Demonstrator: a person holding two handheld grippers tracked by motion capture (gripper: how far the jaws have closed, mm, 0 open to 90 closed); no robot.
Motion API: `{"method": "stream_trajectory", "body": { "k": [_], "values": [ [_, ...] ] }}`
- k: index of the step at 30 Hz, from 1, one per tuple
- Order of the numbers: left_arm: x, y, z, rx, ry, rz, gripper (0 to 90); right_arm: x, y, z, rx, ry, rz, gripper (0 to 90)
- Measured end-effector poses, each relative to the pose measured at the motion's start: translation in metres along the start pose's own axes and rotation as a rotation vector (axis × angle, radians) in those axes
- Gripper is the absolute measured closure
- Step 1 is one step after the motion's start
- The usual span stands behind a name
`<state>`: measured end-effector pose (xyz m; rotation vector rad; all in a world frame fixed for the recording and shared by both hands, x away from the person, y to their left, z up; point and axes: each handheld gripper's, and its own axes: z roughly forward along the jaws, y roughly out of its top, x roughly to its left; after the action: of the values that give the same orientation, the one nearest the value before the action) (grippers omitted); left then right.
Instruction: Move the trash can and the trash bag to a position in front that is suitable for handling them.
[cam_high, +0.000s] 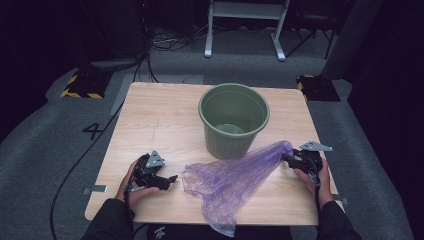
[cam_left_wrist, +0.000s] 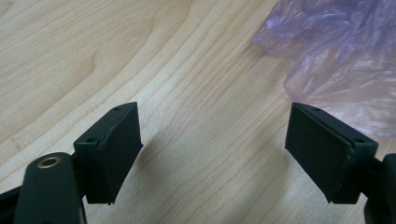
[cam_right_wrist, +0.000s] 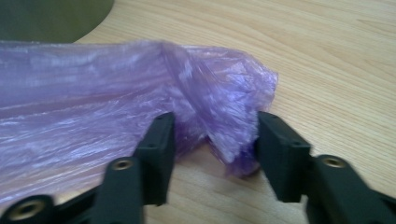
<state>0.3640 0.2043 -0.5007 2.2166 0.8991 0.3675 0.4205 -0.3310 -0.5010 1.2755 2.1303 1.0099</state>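
Right gripper (cam_right_wrist: 212, 140) closing around a crumpled translucent purple plastic bag's (cam_high: 235, 177) end at four o'clock of the ribbed green plastic bin (cam_high: 233, 120) — jaws not clamped; left gripper (cam_left_wrist: 212, 149) released — likely grabs the bag's mouth next.

sleeves (cam_high: 107, 220): dark, maybe black | left gripper (cam_left_wrist: 212, 154): black, brass screws, grey plate

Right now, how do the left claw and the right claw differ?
The left claw is open over bare wood, short of the purple bag; the right claw is part-closed around that bag's bunched end. The left sits at the table's near-left, the right at its near-right beside the green bin. Both stay low.
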Motion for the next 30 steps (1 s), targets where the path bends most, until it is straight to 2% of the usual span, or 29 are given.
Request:
{"method": "stream_trajectory", "body": {
  "k": [6,9,12,13,15,16,19,21,25,28,30],
  "values": [
    [0.0,-0.001,0.002,-0.007,-0.004,-0.008,15.1,0.002,0.0,0.0,-0.007,-0.005,-0.018,69.1],
    [0.0,0.0,0.004,-0.01,-0.002,-0.009,13.9,0.003,0.001,0.0,-0.01,-0.011,-0.021,74.4],
    [-0.001,0.002,0.006,-0.007,0.002,-0.012,12.6,0.003,0.001,0.0,-0.021,-0.02,-0.016,75.0],
    [-0.001,0.002,0.006,-0.006,0.003,-0.014,12.3,0.003,0.001,0.0,-0.022,-0.022,-0.014,71.6],
    [-0.002,0.002,0.007,-0.009,0.003,-0.017,12.0,0.003,0.003,-0.002,-0.022,-0.039,-0.001,55.2],
    [-0.002,0.003,0.007,-0.004,0.005,-0.015,11.9,0.003,0.005,-0.003,-0.025,-0.039,0.005,49.7],
    [-0.002,0.003,0.007,-0.006,0.005,-0.013,11.9,0.005,0.011,-0.014,-0.079,-0.026,0.023,35.8],
    [-0.002,0.003,0.007,-0.006,0.004,-0.013,11.9,0.007,0.014,-0.019,-0.109,-0.023,0.018,31.3],
    [-0.002,0.003,0.008,-0.004,0.004,-0.012,11.7,0.019,0.02,-0.026,-0.152,0.015,-0.009,27.6],
    [-0.002,0.003,0.008,-0.005,0.004,-0.013,11.5,0.035,0.023,-0.022,-0.13,0.043,-0.075,28.4],
    [-0.002,0.004,0.008,-0.004,0.004,-0.013,11.4,0.044,0.024,-0.016,-0.113,0.078,-0.102,29.1]
  ]
}}
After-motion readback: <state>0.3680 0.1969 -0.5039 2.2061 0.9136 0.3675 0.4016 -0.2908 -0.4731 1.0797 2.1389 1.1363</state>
